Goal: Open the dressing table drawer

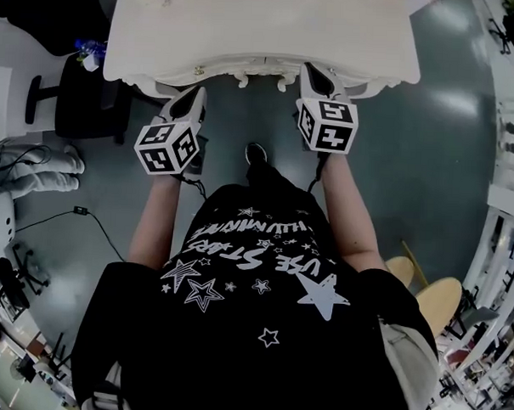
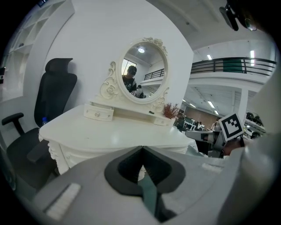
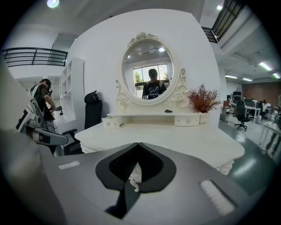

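The white dressing table point(image 1: 391, 57) stands straight ahead, its carved front apron point(image 1: 246, 72) carrying a small brass knob point(image 1: 199, 70); the drawer front looks closed. My left gripper point(image 1: 191, 99) hovers just below the apron's left part, jaws together and empty. My right gripper point(image 1: 318, 75) sits at the apron's right part, touching or nearly so, and is also shut on nothing. The tabletop point(image 2: 109, 134) fills the left gripper view beyond the left gripper point(image 2: 141, 149). In the right gripper view the right gripper point(image 3: 137, 145) faces the table's front edge point(image 3: 167, 145).
An oval mirror point(image 3: 149, 72), two small top drawers point(image 3: 113, 121) and a red dried plant point(image 3: 203, 99) stand on the table's back. A black office chair point(image 1: 83, 99) stands left of the table. A wooden stool point(image 1: 436, 301) is behind me at the right. A cable point(image 1: 78, 211) lies on the floor.
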The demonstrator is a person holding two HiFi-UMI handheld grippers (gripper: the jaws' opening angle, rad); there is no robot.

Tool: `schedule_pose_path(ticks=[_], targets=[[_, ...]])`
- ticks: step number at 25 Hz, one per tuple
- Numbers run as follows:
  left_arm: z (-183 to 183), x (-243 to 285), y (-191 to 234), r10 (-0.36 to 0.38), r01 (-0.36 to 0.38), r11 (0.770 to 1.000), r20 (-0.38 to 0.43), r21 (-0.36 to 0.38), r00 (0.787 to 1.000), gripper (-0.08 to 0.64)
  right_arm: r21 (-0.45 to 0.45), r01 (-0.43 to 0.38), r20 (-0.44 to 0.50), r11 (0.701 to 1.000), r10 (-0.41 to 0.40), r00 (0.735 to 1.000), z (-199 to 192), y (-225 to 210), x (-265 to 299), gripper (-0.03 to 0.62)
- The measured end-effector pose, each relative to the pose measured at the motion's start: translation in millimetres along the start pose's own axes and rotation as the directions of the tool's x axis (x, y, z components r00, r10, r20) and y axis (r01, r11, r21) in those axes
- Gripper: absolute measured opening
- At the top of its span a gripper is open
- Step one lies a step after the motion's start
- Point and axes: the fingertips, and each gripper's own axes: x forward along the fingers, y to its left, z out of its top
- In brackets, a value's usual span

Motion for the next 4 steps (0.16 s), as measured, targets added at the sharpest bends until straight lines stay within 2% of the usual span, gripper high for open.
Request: schedule_pose_path(ticks=[4], targets=[[-12, -25, 1, -0.008, 0.008, 1.000, 0.011, -0.001, 1.000, 0.002, 0.003, 0.006, 0.004, 1.000, -0.006, 1.000, -11, 18, -21, 0.028]])
